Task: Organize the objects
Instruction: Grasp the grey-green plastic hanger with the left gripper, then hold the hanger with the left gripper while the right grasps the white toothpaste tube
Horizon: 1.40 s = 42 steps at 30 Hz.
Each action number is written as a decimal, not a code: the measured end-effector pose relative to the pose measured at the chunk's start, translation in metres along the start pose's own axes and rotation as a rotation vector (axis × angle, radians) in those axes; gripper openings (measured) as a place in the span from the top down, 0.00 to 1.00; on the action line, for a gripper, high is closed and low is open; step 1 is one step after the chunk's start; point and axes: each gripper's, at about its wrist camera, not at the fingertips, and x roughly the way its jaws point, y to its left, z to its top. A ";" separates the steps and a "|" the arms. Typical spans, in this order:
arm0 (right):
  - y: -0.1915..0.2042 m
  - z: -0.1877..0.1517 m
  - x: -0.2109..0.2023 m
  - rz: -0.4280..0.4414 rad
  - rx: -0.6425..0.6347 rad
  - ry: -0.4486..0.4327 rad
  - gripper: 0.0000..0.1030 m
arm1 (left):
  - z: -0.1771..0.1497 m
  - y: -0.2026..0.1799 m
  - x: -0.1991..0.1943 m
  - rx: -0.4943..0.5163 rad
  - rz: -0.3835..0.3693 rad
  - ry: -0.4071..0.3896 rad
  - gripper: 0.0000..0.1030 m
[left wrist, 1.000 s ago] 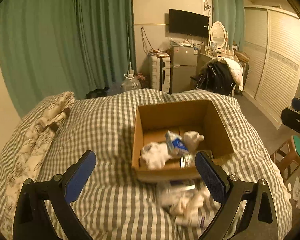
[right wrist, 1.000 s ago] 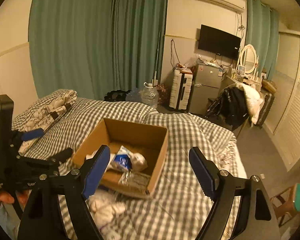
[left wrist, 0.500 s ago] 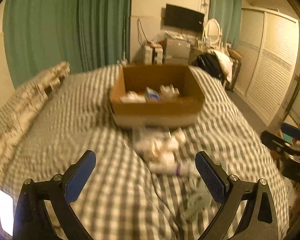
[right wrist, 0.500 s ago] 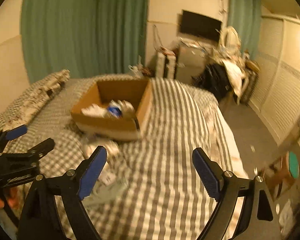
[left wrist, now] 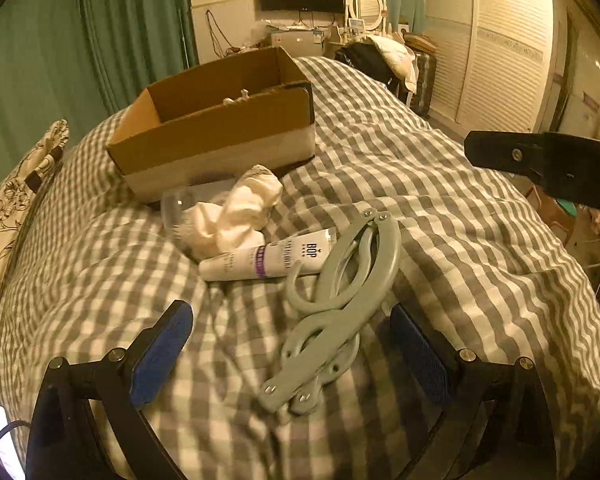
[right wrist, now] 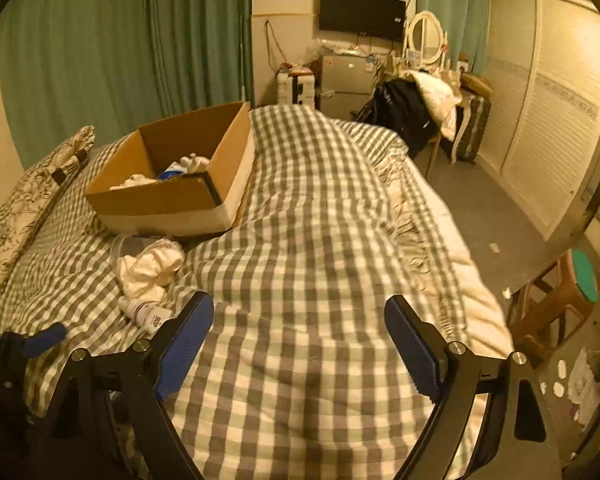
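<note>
Now that you have dropped your left gripper (left wrist: 290, 354) low, jaws spread wide and empty, over the grey-green folding plastic hanger (left wrist: 336, 304) on the checked duvet (left wrist: 440, 216), you look set to carry it to the cardboard box (left wrist: 216, 124), your right gripper (right wrist: 300, 344) open too.

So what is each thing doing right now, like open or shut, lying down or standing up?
Cardboard box: open-topped, upright on the bed, with a few things inside.
White cloth: crumpled, lying outside the box.
Tube: lying on its side.
Folding hanger: folded, lying flat.
Left claw: open, empty, around the hanger.
Right claw: open, empty, over bare bedding.
</note>
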 end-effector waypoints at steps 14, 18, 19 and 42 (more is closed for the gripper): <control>0.009 -0.004 -0.006 0.012 -0.011 0.011 0.15 | 0.005 0.012 -0.013 -0.050 -0.153 -0.006 0.90; 0.020 0.000 -0.013 0.046 -0.054 -0.009 0.15 | 0.014 0.040 -0.035 -0.133 -0.154 -0.033 0.92; 0.024 0.002 -0.013 0.057 -0.068 -0.012 0.15 | 0.018 0.050 -0.042 -0.153 -0.148 -0.044 0.92; 0.173 -0.010 0.141 0.244 -0.447 0.329 0.26 | 0.010 0.147 -0.030 -0.287 0.034 -0.003 0.92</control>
